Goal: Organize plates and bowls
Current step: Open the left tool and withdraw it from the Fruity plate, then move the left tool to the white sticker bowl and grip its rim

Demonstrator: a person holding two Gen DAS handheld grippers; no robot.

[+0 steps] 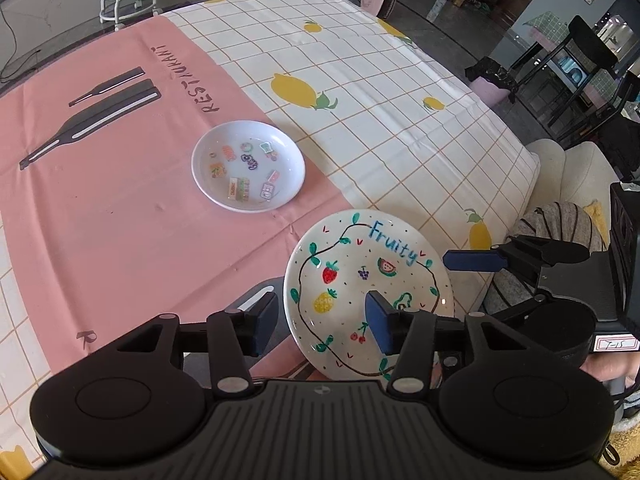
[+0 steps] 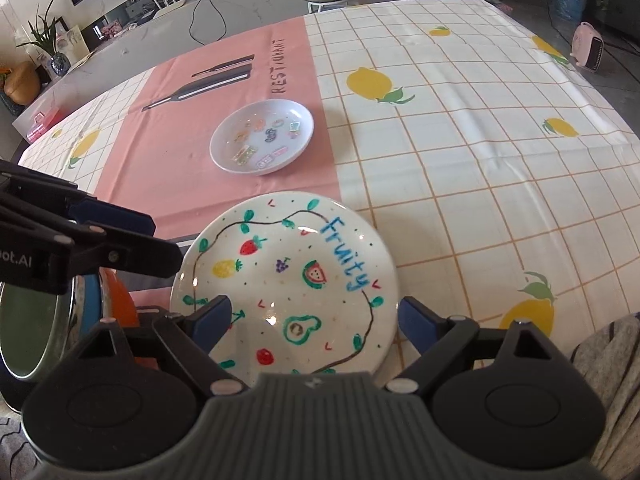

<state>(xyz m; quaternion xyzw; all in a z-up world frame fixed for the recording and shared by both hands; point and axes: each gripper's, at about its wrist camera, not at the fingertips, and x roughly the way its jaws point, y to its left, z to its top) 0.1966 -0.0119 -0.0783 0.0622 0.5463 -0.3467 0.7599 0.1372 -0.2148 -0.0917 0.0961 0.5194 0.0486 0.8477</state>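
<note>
**Hovering over the Fruity plate at the near edge**

Looking down both tongs, I find the Fruity plate (image 2: 286, 276) right under me at the near edge of the tabletop (image 2: 460, 152), part of it hanging past that edge. My right gripper (image 2: 314, 322) is the nearer: its jaws stand spread, one on each side of the plate's near rim, pressing nothing. My left gripper (image 1: 324, 322) comes from the plate's left, jaws also apart, one pad over the plate face, one off its left rim. I judge neither holds it. Round and white, it carries painted fruit and a vine ring. A smaller sticker plate (image 2: 262, 136) sits farther in, on the pink cloth (image 2: 168, 168).
</note>
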